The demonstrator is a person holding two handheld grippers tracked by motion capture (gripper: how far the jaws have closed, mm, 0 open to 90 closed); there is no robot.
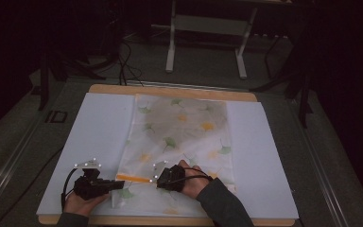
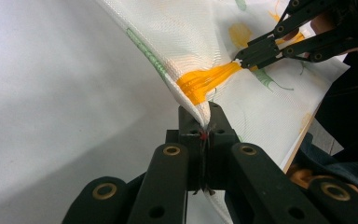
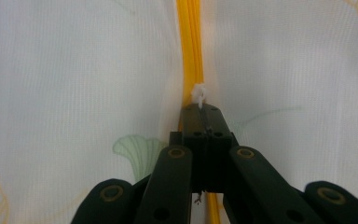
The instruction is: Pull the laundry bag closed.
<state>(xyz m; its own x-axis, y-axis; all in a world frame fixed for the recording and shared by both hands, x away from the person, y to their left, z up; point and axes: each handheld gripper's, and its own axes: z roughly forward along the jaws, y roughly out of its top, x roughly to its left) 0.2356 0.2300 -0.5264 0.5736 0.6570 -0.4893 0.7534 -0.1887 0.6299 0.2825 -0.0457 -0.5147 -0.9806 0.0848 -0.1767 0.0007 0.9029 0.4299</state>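
Both tools (image 1: 118, 183) (image 1: 157, 179) pinch cloth (image 1: 182, 127); pinched edge hidden.

White mesh bag (image 1: 179, 137) printed with green and yellow ginkgo leaves; orange zipper (image 1: 133, 178) between the black jaws. Pale blue-white table cover (image 1: 99, 127).

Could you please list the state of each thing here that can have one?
Cloth: spread flat on the table, near edge lifted and pulled taut.
Orange band: bunched, stretched between both grippers.
Left gripper: shut on the cloth edge.
Right gripper: shut on the orange band.
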